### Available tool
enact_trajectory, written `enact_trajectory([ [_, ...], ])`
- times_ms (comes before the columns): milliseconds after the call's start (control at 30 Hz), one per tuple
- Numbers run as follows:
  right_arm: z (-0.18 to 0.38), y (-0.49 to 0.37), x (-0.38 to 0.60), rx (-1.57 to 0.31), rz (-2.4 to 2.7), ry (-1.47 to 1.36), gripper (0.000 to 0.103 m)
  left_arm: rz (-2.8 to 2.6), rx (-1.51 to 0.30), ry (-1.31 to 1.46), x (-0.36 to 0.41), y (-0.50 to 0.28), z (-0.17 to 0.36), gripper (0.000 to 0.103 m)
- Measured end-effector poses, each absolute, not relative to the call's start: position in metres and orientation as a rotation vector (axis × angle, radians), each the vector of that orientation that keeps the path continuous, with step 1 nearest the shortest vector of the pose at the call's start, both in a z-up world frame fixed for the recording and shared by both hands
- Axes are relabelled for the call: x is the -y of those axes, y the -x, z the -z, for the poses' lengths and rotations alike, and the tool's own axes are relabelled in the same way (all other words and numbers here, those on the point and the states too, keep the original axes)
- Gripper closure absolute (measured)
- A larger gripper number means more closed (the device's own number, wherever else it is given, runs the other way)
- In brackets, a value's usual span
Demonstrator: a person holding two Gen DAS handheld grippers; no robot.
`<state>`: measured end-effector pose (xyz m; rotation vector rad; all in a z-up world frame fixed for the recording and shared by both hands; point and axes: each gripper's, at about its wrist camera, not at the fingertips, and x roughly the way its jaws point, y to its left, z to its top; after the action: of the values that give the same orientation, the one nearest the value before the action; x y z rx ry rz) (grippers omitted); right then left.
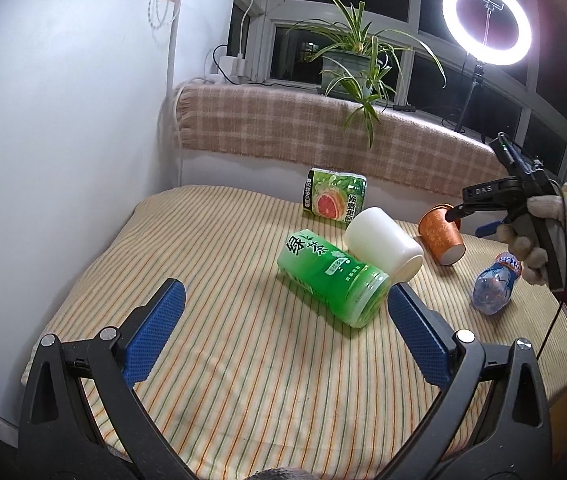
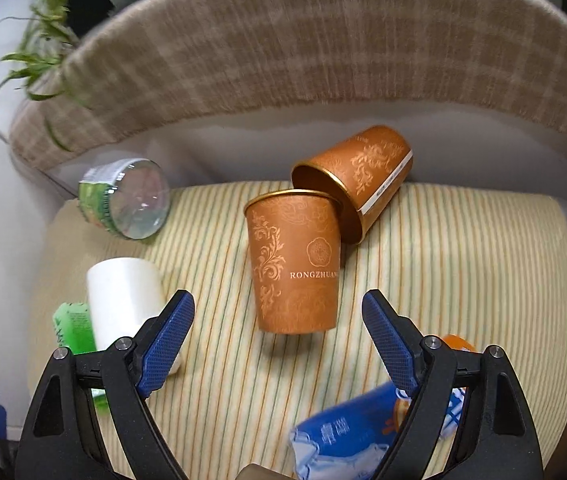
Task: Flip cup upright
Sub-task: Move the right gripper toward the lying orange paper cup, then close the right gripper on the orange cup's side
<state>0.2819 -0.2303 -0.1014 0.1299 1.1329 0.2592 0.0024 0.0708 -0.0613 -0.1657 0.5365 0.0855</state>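
In the right wrist view an orange paper cup stands upright on the striped cloth, with a second orange cup lying tilted against its rim behind it. My right gripper is open, its blue pads either side of the upright cup's base and apart from it. In the left wrist view an orange cup shows at the right with the right gripper at it. My left gripper is open and empty, near a green bottle.
A green tea bottle and a white cup lie on their sides mid-table. A grapefruit drink carton stands behind. A small blue-labelled bottle lies at the right. A plaid blanket, a plant and a ring light are behind.
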Motion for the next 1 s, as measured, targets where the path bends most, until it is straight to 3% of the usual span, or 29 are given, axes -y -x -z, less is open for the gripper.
enact_trajectory([
  [300, 0.125, -0.305, 0.217, -1.219, -0.227, -0.069, 0.023, -0.104, -0.564, 0.177, -0.081, -0.003, 0.067, 0.0],
  [367, 0.129, -0.309, 0.215, -1.234, -0.223, -0.058, 0.033, -0.109, -0.568, 0.181, -0.083, -0.003, 0.068, 0.0],
  [533, 0.141, -0.315, 0.212, -1.275, -0.212, -0.053, 0.046, -0.118, -0.579, 0.184, -0.087, -0.004, 0.071, 0.0],
  [1000, 0.122, -0.292, 0.21, -1.209, -0.3, -0.066, 0.046, -0.114, -0.574, 0.167, -0.081, -0.005, 0.071, 0.0],
])
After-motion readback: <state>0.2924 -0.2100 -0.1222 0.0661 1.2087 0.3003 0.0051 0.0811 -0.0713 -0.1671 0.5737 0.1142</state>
